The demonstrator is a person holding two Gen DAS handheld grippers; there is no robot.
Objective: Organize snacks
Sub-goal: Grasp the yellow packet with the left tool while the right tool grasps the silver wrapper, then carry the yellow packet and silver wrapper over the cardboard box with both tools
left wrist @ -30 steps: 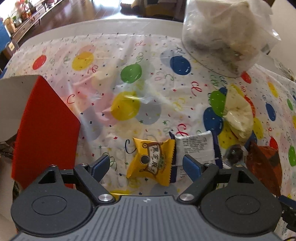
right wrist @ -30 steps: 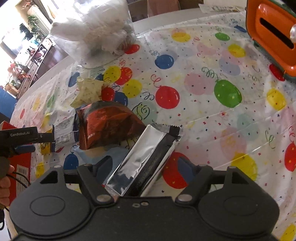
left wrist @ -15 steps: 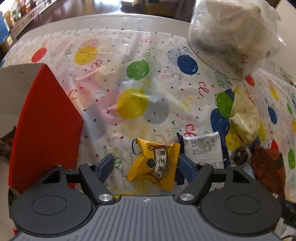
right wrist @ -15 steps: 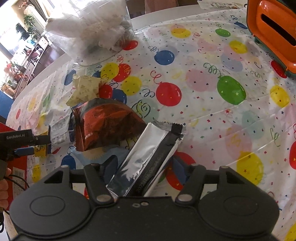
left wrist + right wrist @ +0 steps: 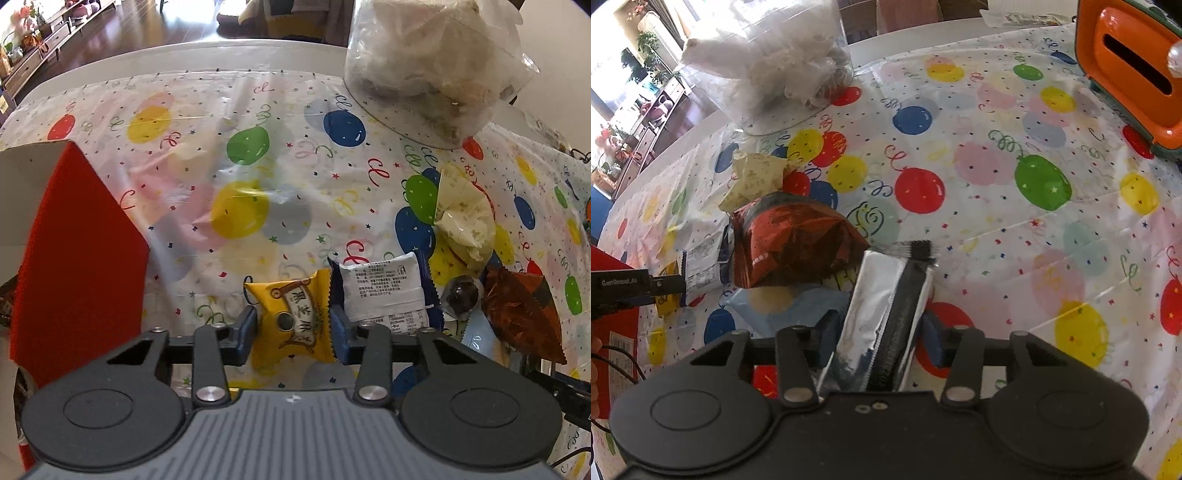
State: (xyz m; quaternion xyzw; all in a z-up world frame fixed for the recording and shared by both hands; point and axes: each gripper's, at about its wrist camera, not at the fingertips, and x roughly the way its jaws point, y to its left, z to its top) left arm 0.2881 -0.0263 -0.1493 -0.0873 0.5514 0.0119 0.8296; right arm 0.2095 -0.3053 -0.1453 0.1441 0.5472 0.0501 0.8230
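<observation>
Left gripper (image 5: 292, 330) has its fingers closing on the yellow snack packet (image 5: 295, 317) — both pads already touching its sides, white packet (image 5: 384, 291) just right of them. Right gripper (image 5: 877, 334) is closing too, fingers squeezing the silver bar wrapper (image 5: 886, 314) — brown bag (image 5: 790, 243) sits beyond-left on the bench (image 5: 997, 229).

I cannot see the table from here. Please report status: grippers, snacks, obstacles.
Left gripper closing on yellow packet. Right gripper closing on silver packet. Both packets between the pads. Brown bag touches the silver packet.
</observation>
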